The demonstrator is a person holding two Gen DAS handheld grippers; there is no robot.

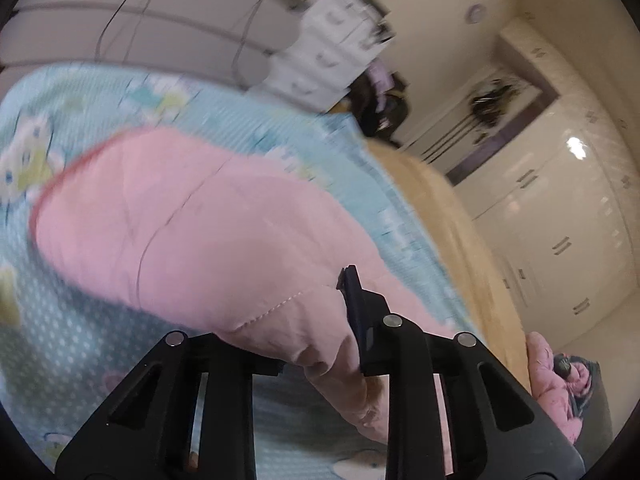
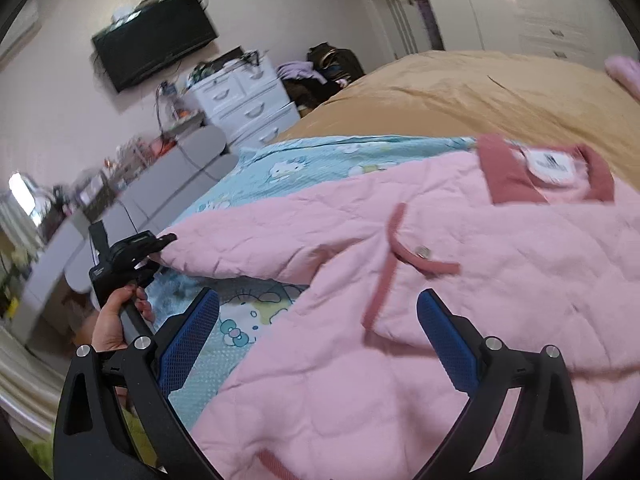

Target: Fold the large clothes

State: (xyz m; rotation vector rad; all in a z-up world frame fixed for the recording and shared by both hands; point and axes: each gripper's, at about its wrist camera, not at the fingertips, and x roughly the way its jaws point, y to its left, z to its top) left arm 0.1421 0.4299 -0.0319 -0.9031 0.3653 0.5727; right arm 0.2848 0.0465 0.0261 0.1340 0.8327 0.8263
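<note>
The left gripper [image 2: 166,240] clamps its jaws on the cuff of a pink quilted jacket [image 2: 400,320] on the bed [image 2: 440,92], while the right gripper [image 2: 318,340] hovers above, jaws wide apart.

Left gripper [image 1: 340,304] jaws clamp the pink jacket [image 1: 192,232] sleeve.

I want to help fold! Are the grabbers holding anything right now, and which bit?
The left gripper is pinching the cuff end of the quilted pink jacket's sleeve. The right gripper is open above the jacket, holding nothing.
</note>
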